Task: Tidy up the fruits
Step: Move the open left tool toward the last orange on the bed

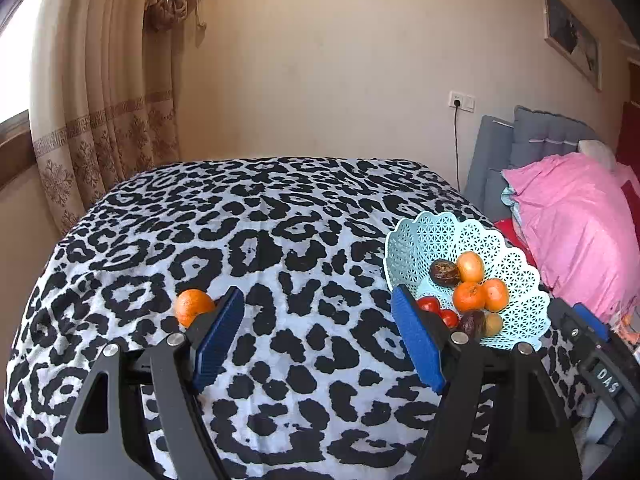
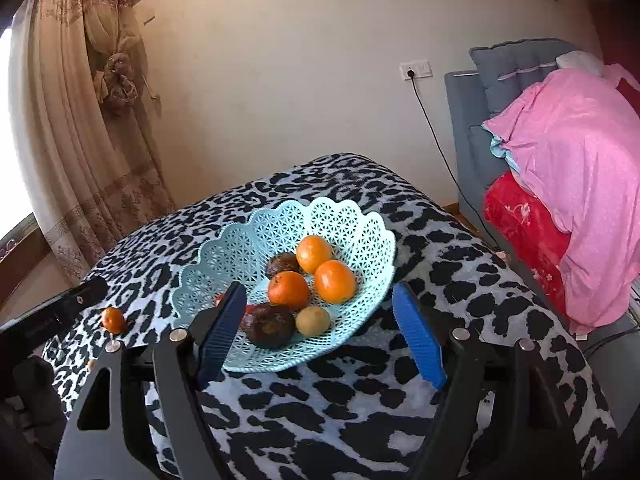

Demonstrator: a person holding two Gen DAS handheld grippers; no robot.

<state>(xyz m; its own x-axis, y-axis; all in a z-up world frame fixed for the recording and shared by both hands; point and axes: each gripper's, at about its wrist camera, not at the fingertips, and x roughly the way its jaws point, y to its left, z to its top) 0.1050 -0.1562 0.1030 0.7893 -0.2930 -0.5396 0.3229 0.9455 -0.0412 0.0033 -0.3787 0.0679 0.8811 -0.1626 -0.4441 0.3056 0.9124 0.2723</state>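
A light-blue lattice basket (image 1: 432, 236) (image 2: 360, 224) sits on the leopard-print table (image 1: 280, 240) (image 2: 320, 400). It holds three oranges (image 1: 468, 296) (image 2: 335, 281), two dark fruits (image 2: 267, 326), a small green-brown fruit (image 2: 313, 320) and red tomatoes (image 1: 430, 305). One loose orange (image 1: 193, 305) (image 2: 113, 320) lies on the cloth left of the basket. My left gripper (image 1: 318, 316) is open and empty, its left finger beside the loose orange. My right gripper (image 2: 320, 312) is open and empty, just in front of the basket.
A curtain (image 1: 100, 120) hangs at the left by a window. A grey padded headboard (image 2: 500, 72) with pink bedding (image 2: 580, 184) and a red blanket (image 2: 524, 232) stands at the right. A wall socket with a cable (image 2: 416, 70) is on the back wall.
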